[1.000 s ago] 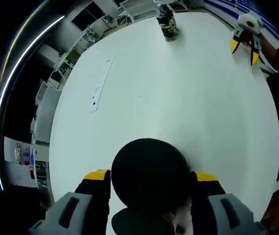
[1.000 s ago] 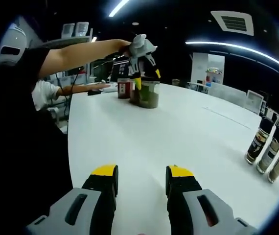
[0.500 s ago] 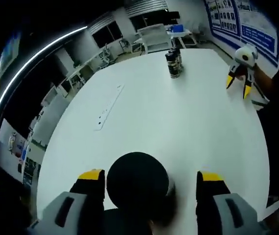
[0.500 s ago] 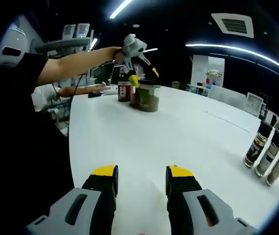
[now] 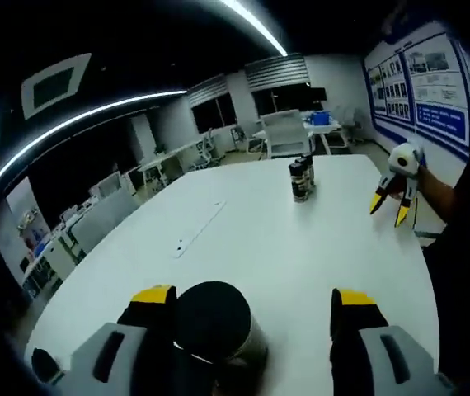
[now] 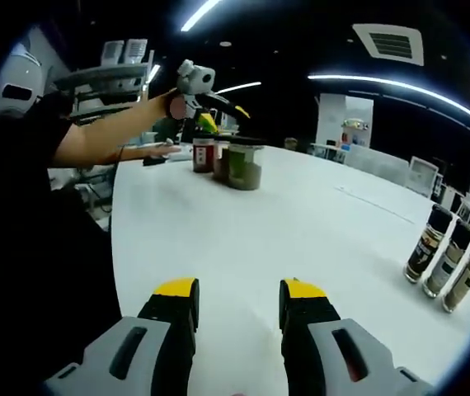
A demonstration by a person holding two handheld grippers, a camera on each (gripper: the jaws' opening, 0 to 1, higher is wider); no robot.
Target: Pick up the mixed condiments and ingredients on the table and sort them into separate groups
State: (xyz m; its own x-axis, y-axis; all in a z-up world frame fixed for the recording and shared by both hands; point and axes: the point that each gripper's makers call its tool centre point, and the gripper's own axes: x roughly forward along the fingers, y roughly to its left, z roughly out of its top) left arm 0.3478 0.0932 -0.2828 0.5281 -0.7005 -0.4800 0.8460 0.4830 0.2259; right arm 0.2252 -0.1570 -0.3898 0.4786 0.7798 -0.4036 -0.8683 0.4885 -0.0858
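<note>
Two groups are formed: jars (image 6: 228, 163) under the spread, unloaded left gripper (image 5: 251, 307); bottles (image 6: 445, 257) apart. Right gripper (image 6: 239, 299) is gapped, unloaded.

Open white table with clutter at two edges.

In the right gripper view the table (image 6: 301, 223) lies bare ahead of the open jaws. At 11 o'clock three jars (image 6: 228, 161) stand close together, with the left gripper (image 6: 204, 115) above them. At 3 o'clock three bottles (image 6: 446, 254) stand in a tight row near the edge. In the left gripper view a black-lidded jar (image 5: 215, 322) stands just inside the left jaw, the gap beside it free.
</note>
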